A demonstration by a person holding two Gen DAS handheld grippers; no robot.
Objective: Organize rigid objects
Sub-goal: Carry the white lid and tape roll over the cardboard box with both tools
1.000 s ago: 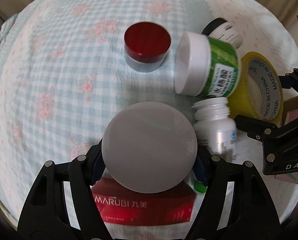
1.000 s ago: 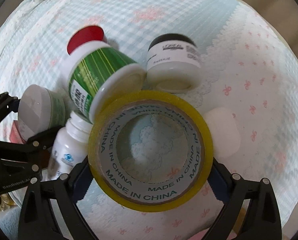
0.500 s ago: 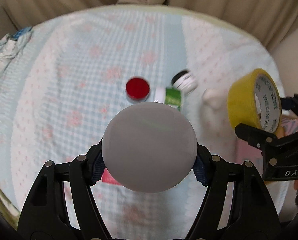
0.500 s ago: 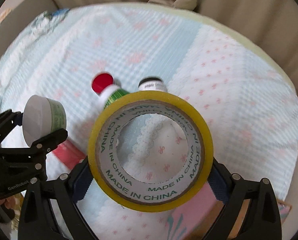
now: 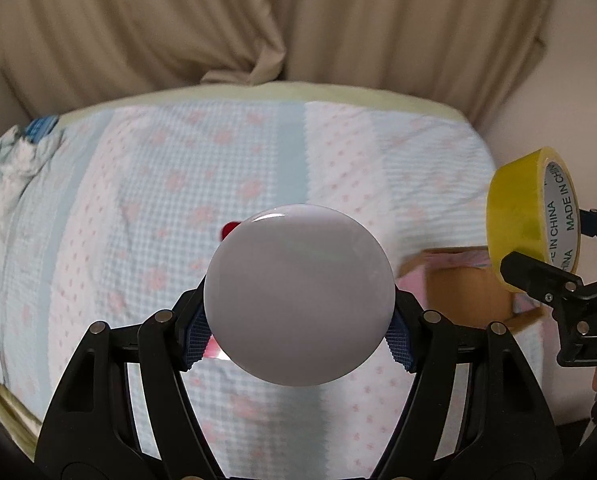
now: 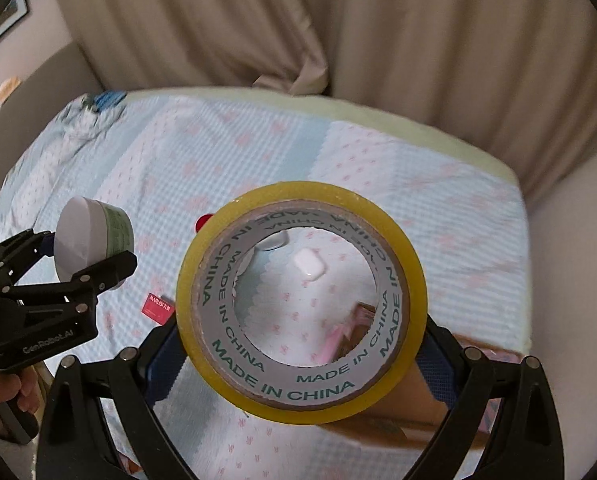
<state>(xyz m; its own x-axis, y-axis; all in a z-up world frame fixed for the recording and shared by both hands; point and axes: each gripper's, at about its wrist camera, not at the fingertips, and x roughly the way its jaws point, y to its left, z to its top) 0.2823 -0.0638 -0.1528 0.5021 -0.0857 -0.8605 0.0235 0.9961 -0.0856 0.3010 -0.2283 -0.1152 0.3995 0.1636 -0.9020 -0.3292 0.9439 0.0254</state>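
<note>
From the left wrist, the left gripper (image 5: 298, 338) was clamped on a white-lidded jar (image 5: 298, 294), held high above the bed (image 5: 138, 208). The jar's flat lid filled the middle of the view. Behind it peeped a sliver of a red lid (image 5: 229, 227). At the right edge the right gripper (image 5: 558, 248) carried a tape roll (image 5: 516, 216), with a cardboard box (image 5: 464, 290) below it on the bed.

From the right wrist, the right gripper (image 6: 300, 346) was clamped on the tape roll (image 6: 402, 248), also lifted. Through its hole showed a small white case (image 6: 309, 266) lying on the bed (image 6: 458, 208) and part of the box (image 6: 390, 408). A red packet (image 6: 157, 309) lay left of the roll, near the left gripper (image 6: 78, 256) and its jar (image 6: 94, 236).

The task looked partly done: two items were in hand and seemingly bound for the box, while the case, packet and red-lidded item were left on the bed.
</note>
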